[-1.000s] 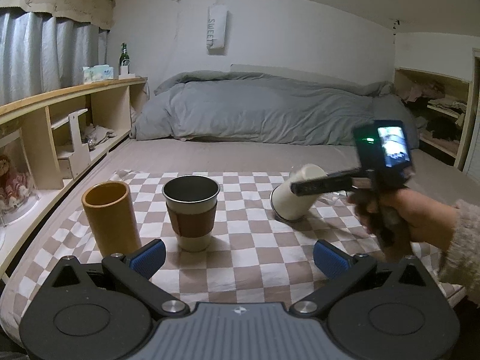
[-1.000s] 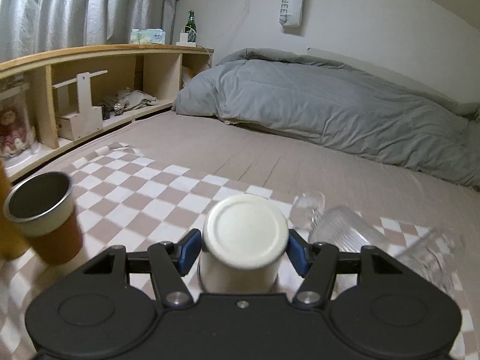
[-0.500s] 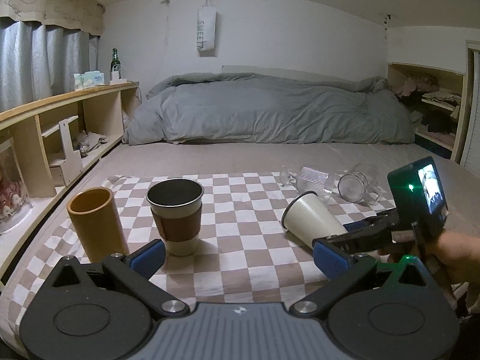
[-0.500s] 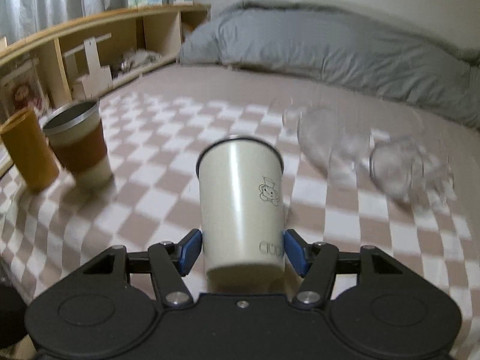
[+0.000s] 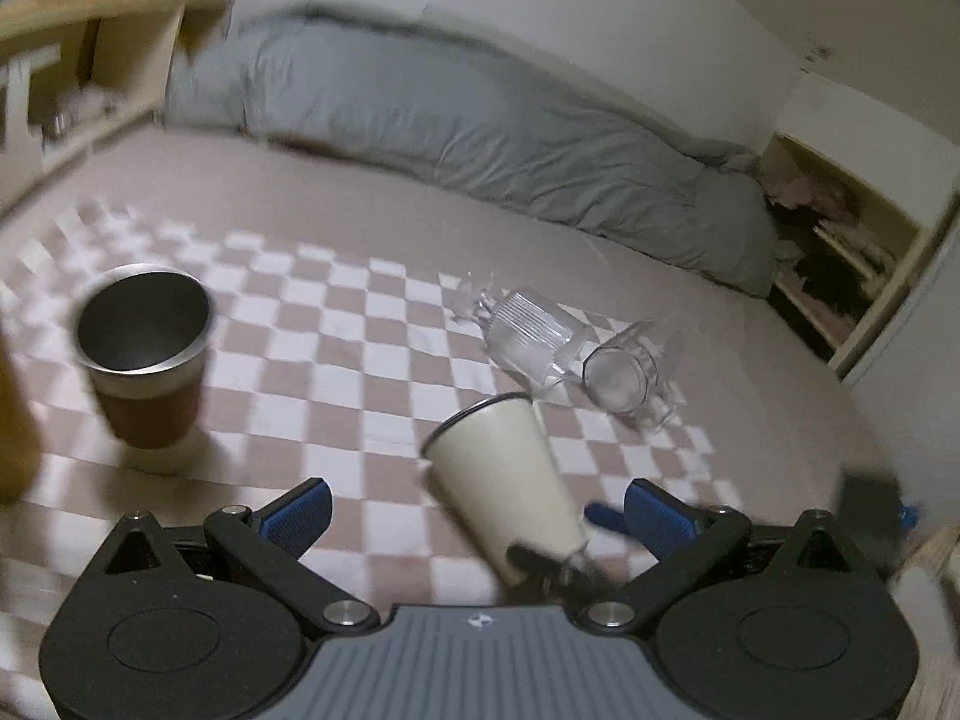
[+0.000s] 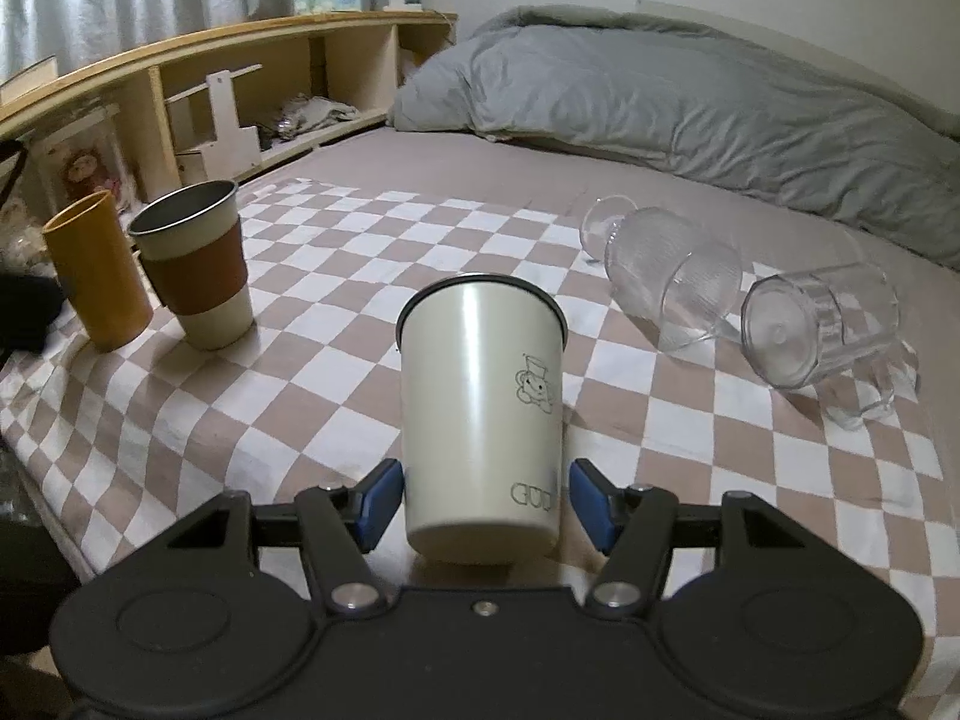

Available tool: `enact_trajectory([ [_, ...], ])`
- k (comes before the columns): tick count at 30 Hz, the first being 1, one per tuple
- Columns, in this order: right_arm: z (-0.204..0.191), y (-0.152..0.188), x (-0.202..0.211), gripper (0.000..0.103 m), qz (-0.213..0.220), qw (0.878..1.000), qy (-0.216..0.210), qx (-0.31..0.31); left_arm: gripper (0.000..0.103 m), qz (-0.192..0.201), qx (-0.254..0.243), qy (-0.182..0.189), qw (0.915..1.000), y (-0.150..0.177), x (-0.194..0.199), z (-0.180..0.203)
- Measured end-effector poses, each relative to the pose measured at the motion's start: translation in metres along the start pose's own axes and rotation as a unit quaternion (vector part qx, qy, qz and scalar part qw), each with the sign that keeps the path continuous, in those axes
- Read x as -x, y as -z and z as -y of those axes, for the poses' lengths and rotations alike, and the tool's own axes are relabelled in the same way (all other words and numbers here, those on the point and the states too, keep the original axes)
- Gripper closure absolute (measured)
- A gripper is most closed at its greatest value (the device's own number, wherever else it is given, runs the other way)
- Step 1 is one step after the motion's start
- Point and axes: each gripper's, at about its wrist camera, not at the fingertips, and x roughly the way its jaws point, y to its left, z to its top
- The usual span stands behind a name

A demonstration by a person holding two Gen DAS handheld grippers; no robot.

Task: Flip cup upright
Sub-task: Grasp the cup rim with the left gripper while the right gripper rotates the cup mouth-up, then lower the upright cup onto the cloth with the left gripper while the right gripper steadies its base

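Observation:
A cream cup (image 6: 483,414) with a small cartoon print stands mouth up between the blue pads of my right gripper (image 6: 483,498), which is shut on its lower part, base close to the checkered cloth (image 6: 336,372). In the blurred left wrist view the same cup (image 5: 504,480) leans left, in front of and between the wide-open fingers of my left gripper (image 5: 480,513), which holds nothing. A right fingertip (image 5: 600,516) shows beside the cup.
A steel cup with a brown sleeve (image 6: 195,264) and an orange tumbler (image 6: 96,276) stand upright at the left. Two clear glass cups (image 6: 672,276) (image 6: 822,324) lie on their sides at the right. A grey duvet (image 6: 690,96) lies behind, wooden shelves (image 6: 240,102) at the left.
My right gripper has turned the cream cup from bottom-up to mouth-up and lowered it toward the cloth. The left gripper has swung right and closer, toward the cup.

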Motion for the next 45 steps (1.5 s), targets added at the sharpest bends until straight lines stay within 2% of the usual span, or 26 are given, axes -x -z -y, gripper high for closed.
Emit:
enact_trajectory([
  [4, 0.011, 0.003, 0.007, 0.041, 0.002, 1.000, -0.021, -0.010, 0.007, -0.051, 0.081, 0.024, 0.9951, -0.018, -0.052, -0.010],
  [7, 0.018, 0.005, 0.010, 0.051, 0.004, 0.999, -0.043, -0.018, 0.007, -0.074, 0.126, 0.024, 0.9890, -0.025, -0.083, -0.018],
  [14, 0.020, 0.009, 0.011, 0.052, 0.012, 0.998, -0.056, -0.011, 0.011, -0.097, 0.168, 0.027, 0.9806, -0.030, -0.128, -0.022],
  [17, 0.018, 0.010, 0.012, 0.052, 0.014, 0.998, -0.057, 0.000, 0.013, -0.101, 0.168, 0.016, 0.9805, -0.027, -0.138, -0.022],
  [19, 0.017, 0.010, 0.013, 0.052, 0.015, 0.998, -0.056, 0.010, 0.021, -0.102, 0.168, 0.009, 0.9804, -0.025, -0.144, -0.024],
  [21, 0.014, 0.010, 0.014, 0.052, 0.017, 0.998, -0.054, 0.022, 0.021, -0.100, 0.171, 0.013, 0.9802, -0.024, -0.144, -0.026],
  [24, 0.011, 0.010, 0.014, 0.052, 0.016, 0.998, -0.051, 0.032, 0.021, -0.085, 0.152, 0.013, 0.9846, -0.024, -0.137, -0.024],
  [27, 0.010, 0.007, 0.013, 0.053, 0.014, 0.998, -0.060, 0.030, 0.022, -0.053, 0.098, 0.011, 0.9937, -0.026, -0.118, -0.015],
  [30, 0.007, 0.002, 0.007, 0.055, 0.017, 0.997, -0.064, 0.027, 0.022, -0.013, 0.036, -0.004, 0.9993, -0.026, -0.096, -0.006],
  [34, -0.001, -0.005, -0.012, 0.057, 0.020, 0.997, -0.077, 0.018, 0.022, 0.021, -0.029, -0.044, 0.9984, -0.023, -0.073, -0.001],
  [37, -0.015, -0.009, -0.029, 0.059, 0.027, 0.996, -0.073, 0.033, 0.023, 0.027, -0.051, -0.065, 0.9963, -0.024, -0.062, -0.007],
  [41, -0.029, -0.015, -0.053, 0.063, 0.037, 0.996, -0.071, 0.038, 0.023, 0.026, -0.068, -0.088, 0.9935, -0.025, -0.056, -0.016],
  [45, -0.038, -0.022, -0.067, 0.068, 0.057, 0.995, -0.070, 0.035, 0.023, 0.013, -0.060, -0.101, 0.9929, -0.027, -0.053, -0.028],
])
